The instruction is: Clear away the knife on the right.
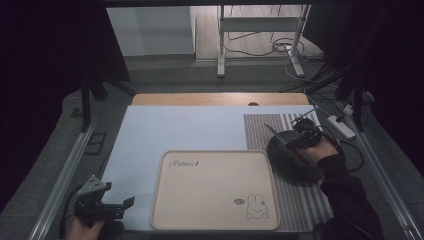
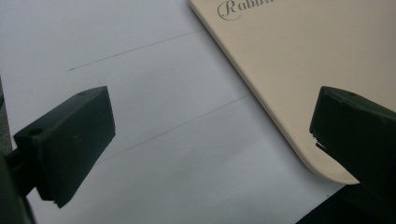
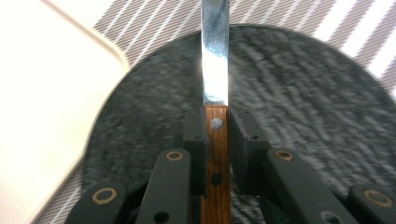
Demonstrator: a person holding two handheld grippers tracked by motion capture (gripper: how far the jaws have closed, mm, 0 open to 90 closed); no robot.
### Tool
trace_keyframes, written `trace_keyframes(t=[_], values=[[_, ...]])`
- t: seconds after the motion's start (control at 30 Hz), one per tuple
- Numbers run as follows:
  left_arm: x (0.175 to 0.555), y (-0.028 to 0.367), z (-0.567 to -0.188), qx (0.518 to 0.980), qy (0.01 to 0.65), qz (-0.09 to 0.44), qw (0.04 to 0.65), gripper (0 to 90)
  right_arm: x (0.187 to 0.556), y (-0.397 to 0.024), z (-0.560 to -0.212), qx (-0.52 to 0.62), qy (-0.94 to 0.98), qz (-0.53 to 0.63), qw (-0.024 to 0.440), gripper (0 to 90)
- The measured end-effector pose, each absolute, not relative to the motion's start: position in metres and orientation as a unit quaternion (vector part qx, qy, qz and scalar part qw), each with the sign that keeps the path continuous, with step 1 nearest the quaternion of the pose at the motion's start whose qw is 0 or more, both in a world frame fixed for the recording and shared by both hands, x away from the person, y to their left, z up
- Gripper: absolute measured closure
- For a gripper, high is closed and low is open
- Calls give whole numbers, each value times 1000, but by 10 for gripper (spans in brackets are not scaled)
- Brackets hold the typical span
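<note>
Clamping a knife (image 3: 215, 84) by its wooden handle, the right gripper (image 3: 216, 133) has both black jaws pressed against the handle's sides, with the steel blade running straight out ahead of them. In the right gripper view the blade lies over a dark round plate (image 3: 303, 102) (its surface looks speckled grey), and the plate rests on a striped mat (image 3: 140, 28) beside the rounded corner of a cream tray (image 3: 42, 93). From the high view, the right gripper (image 1: 302, 131) sits at the far right of the desk (image 1: 220, 99), above the plate (image 1: 287, 160), with the person's hand wrapped around it; whether the knife tip touches the plate I cannot tell.

The left gripper (image 1: 120, 204) is at the near left corner of the white sheet (image 1: 165, 130), well apart from the knife. Its jaws stand wide open with nothing between them, and in the left gripper view they frame bare white sheet (image 2: 154, 93) and the near corner of the tray (image 2: 299, 70), which bears a cursive word (partly cut off).
</note>
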State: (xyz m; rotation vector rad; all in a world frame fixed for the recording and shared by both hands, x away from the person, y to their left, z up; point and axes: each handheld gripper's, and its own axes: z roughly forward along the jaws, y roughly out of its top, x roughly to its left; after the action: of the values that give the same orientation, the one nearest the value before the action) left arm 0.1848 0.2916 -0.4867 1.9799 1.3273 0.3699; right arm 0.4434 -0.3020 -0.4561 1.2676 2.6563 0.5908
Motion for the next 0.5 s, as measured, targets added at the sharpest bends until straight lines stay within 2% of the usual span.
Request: trace_keyframes(t=[0.5], values=[[184, 294, -487, 763, 515, 140, 365, 2, 396, -261, -457, 382, 897, 214, 56, 774]])
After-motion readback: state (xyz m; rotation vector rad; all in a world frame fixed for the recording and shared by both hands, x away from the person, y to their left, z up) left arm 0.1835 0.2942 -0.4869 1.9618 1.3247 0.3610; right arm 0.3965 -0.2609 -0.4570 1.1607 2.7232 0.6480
